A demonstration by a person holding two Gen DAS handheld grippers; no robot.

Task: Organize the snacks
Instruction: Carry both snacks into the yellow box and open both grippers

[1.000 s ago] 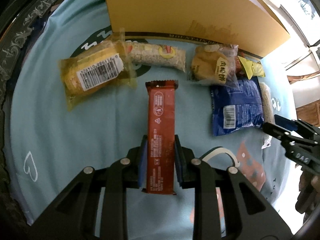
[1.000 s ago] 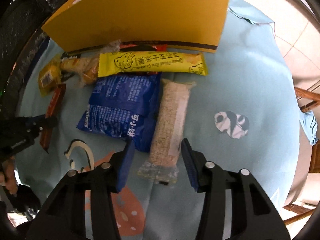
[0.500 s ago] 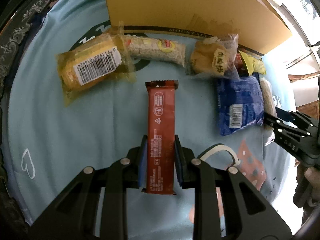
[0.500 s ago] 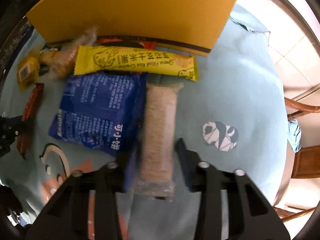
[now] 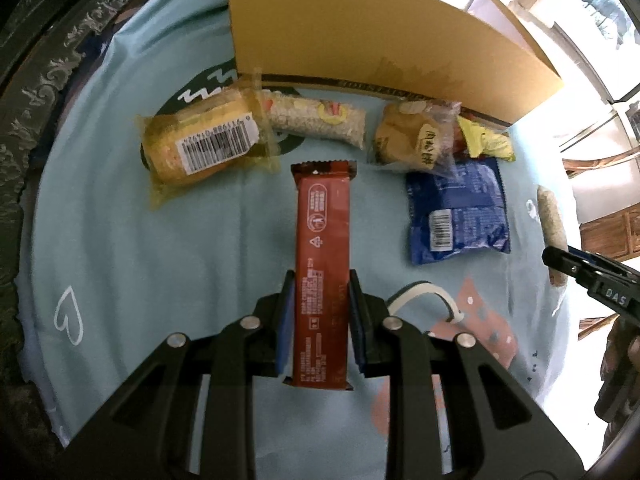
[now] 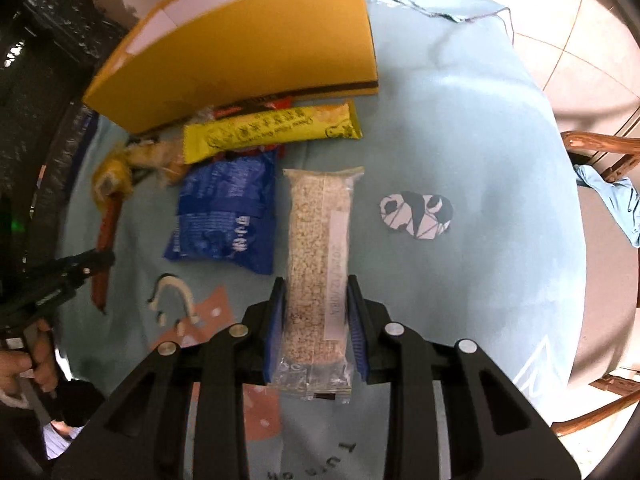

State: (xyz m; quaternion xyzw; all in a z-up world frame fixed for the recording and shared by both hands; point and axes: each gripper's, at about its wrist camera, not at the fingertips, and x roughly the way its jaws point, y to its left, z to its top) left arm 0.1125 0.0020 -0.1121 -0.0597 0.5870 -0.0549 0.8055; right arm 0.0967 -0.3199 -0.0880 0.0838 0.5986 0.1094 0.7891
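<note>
While both cameras are looking down at the counter [image 5: 120,240], I am logging the following. The left tongs [image 5: 320,320] are gripping a brown snack bar [image 5: 323,240] by its near end, pads pressing both long edges, the bar pointing away toward the yellow cardboard box [image 5: 360,32] that is standing at the far side of the light-blue printed cloth [image 6: 460,120]. The right tongs [image 6: 316,328] are clamping a clear-wrapped puffed grain bar [image 6: 320,248] the same way, near end between the blue pads, far end pointing toward the box. Lying on the cloth, left to right in the left wrist view: a yellow-orange packet with a barcode label [image 5: 204,144], touching a second grain bar with a round sticker [image 5: 316,120] just behind it; a clear-bagged bun [image 5: 416,138] near the box; a blue packet [image 5: 456,212] just beside and in front of the bun; a long yellow bar [image 6: 272,132] lying along the foot of the box, partly covering a red wrapper [image 6: 256,106]. The blue packet is sitting just left of the held grain bar in the right wrist view; I cannot tell whether they are touching.
</note>
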